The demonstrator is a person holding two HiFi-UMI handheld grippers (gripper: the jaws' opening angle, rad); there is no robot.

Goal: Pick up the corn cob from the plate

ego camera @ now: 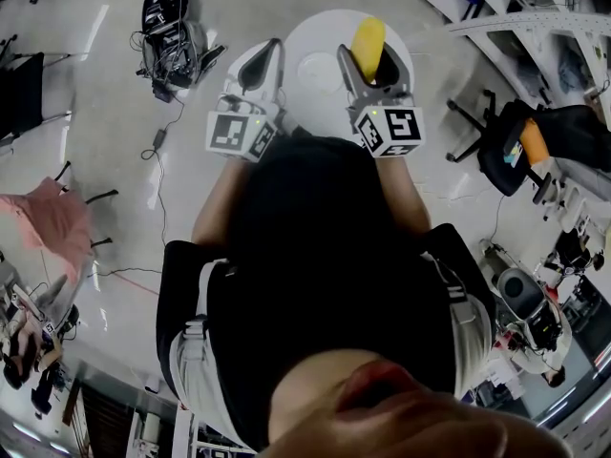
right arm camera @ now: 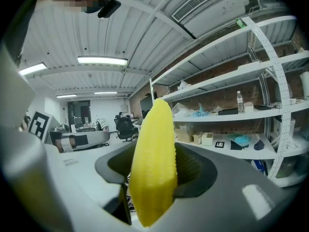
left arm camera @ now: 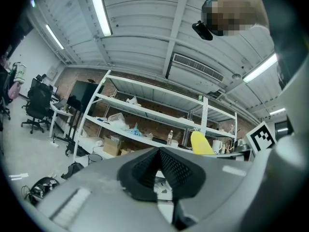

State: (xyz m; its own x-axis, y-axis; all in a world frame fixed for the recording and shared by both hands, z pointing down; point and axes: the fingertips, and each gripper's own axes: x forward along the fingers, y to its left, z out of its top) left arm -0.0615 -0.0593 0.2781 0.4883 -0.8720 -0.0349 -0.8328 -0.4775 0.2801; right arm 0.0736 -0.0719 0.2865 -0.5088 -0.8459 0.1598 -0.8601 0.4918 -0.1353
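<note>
In the head view I saw my right gripper (ego camera: 370,65) clamped on the smooth yellow corn cob (ego camera: 368,38), which stood up out of its jaws against a round white surface (ego camera: 310,29), while my left gripper (ego camera: 260,65) sat beside it holding nothing. In the left gripper view that gripper's (left arm camera: 159,170) dark ridged jaws were closed together and empty, with the cob (left arm camera: 202,143) showing off to the right. In the right gripper view the cob (right arm camera: 154,144) stood upright, pinched between the right gripper's (right arm camera: 154,178) jaws.
</note>
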